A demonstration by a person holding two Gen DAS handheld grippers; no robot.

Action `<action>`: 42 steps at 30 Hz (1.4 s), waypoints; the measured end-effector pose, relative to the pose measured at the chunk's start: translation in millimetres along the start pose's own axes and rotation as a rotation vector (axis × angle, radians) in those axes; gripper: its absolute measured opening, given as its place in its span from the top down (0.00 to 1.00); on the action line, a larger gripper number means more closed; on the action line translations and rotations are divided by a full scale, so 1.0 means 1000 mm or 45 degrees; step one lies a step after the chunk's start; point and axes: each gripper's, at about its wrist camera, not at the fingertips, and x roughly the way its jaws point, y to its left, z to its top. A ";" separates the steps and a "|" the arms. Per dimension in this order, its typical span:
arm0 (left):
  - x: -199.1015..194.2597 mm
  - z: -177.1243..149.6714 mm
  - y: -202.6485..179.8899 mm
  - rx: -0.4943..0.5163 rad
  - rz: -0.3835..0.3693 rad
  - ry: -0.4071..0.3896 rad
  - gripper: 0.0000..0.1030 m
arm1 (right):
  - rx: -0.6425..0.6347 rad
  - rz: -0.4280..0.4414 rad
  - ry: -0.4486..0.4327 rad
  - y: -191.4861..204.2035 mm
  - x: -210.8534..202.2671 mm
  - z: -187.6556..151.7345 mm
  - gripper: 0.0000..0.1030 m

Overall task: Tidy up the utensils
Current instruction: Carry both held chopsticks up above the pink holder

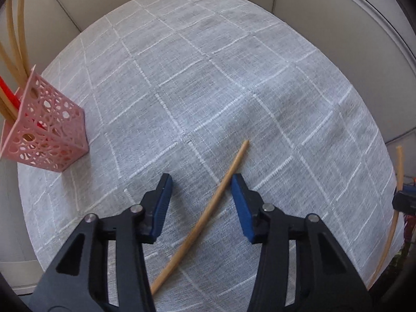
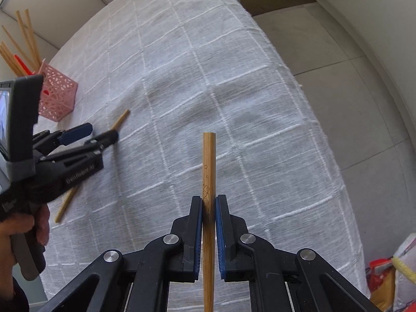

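A wooden chopstick (image 1: 208, 213) lies slantwise on the grey checked tablecloth (image 1: 208, 91). My left gripper (image 1: 201, 182) is open and hovers over it, one finger on each side. The same chopstick (image 2: 120, 121) and left gripper (image 2: 101, 132) show in the right wrist view. My right gripper (image 2: 208, 200) is shut on a second wooden chopstick (image 2: 208, 161), held above the cloth and pointing forward. A pink perforated holder (image 1: 49, 130) stands at the table's left, holding several chopsticks (image 1: 14, 44) and a red utensil (image 1: 9, 91); it also shows in the right wrist view (image 2: 58, 96).
The table's right edge (image 2: 325, 143) drops to a grey tiled floor (image 2: 351, 78). Red and yellow bags (image 2: 390, 273) lie on the floor at lower right. A white wall runs behind the table.
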 end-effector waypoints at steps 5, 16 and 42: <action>0.005 0.007 0.012 -0.092 -0.052 0.011 0.56 | 0.034 -0.001 0.010 -0.016 -0.001 0.002 0.92; -0.006 -0.022 0.018 -0.226 -0.047 -0.013 0.94 | 0.020 0.028 0.002 -0.014 -0.006 -0.001 0.92; -0.123 -0.101 0.095 -0.532 -0.065 -0.336 0.94 | -0.177 0.055 -0.147 0.095 -0.020 -0.015 0.92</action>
